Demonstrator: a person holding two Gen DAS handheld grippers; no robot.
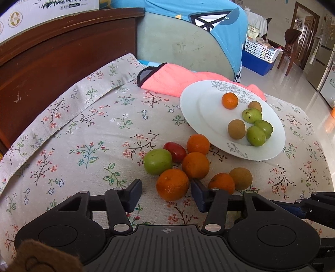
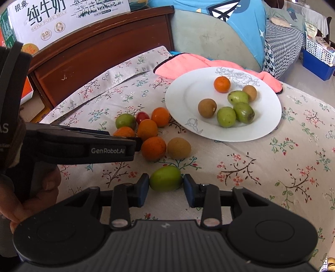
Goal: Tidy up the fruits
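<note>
A white plate (image 1: 192, 104) (image 2: 184, 98) on the floral cloth holds a small orange (image 1: 229, 100), two brown fruits and three green fruits (image 2: 226, 116). In front of it lie loose oranges, a red tomato (image 1: 175, 151), a green fruit (image 1: 157, 161) and a brown fruit (image 1: 240, 178). My left gripper (image 1: 166, 191) is open, its jaws on either side of the nearest orange (image 1: 172, 187), not touching it. My right gripper (image 2: 166, 188) is shut on a green fruit (image 2: 165, 178). The left gripper (image 2: 137, 143) shows in the right wrist view, reaching into the pile.
A pink cloth (image 1: 167, 79) lies behind the plate. A dark wooden headboard (image 1: 62, 52) and a green and blue cushion (image 1: 178, 46) stand at the back. A milk carton box (image 2: 62, 18) sits on the headboard. The cloth's right edge drops to a tiled floor (image 1: 293, 79).
</note>
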